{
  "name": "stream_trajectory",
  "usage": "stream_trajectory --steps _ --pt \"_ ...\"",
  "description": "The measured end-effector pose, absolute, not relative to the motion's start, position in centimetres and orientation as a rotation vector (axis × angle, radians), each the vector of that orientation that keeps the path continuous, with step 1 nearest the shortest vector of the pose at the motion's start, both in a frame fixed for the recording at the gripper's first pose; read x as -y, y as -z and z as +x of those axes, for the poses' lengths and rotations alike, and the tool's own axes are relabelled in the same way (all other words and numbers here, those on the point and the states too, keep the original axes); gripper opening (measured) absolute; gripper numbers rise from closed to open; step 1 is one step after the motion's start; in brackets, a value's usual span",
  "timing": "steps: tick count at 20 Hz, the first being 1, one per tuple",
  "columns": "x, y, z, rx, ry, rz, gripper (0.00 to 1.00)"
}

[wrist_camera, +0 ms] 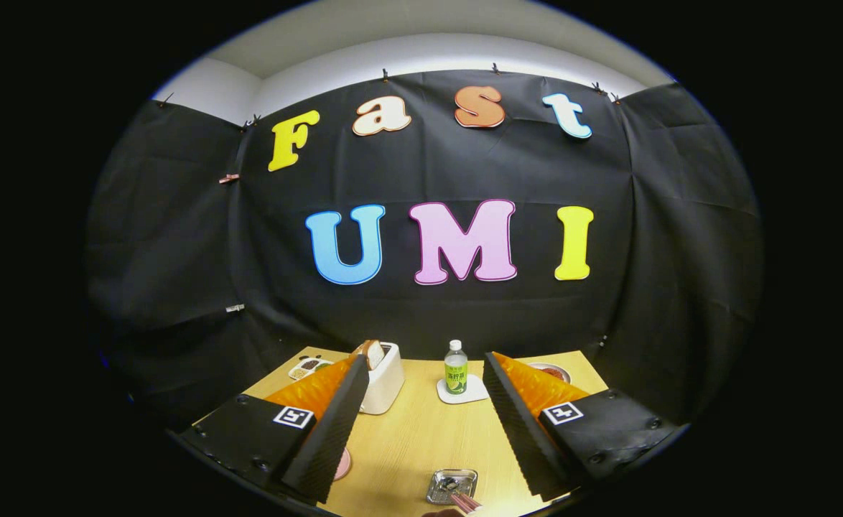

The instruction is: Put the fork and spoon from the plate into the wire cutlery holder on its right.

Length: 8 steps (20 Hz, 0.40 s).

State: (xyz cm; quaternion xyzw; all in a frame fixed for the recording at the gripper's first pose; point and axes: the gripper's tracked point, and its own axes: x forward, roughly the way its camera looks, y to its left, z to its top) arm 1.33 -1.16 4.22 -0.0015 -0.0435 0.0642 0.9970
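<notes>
Pink handles (467,501), two or so thin sticks, poke out at the near corner of the wire cutlery holder (452,485). Probably the fork and spoon, but too small to be sure. Something dark sits inside the holder; can't tell what it is. Can't tell either whether the handles stand in the holder or just lean across its rim.

Pink plate (343,463) lies left of the holder, mostly hidden behind the left finger; whatever is on it is hidden too. Holder and plate both sit low and close in, under the claw, on the wooden table (421,431).

Gripper (425,357) is spread wide, nothing between the fingers, held level and high, aimed at the back of the booth.

Judgement: this fits cutlery already dropped in, or cutlery waiting beside the rim. Either way, good practice is to pitch the claw down until holder and plate are ahead of the fingers and check them. A thin handle needs a pinch across its width and a vertical drop into the wire.

Beyond the fingers: white toaster (385,377) with bread, bottle (455,368) on a coaster (475,391), bowl (552,371) far right, snack tray (308,367) far left.
</notes>
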Motion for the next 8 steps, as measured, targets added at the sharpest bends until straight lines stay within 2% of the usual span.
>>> stream_trajectory --steps 8 --pt "0.02 -3.56 1.84 0.060 -0.123 0.001 0.99"
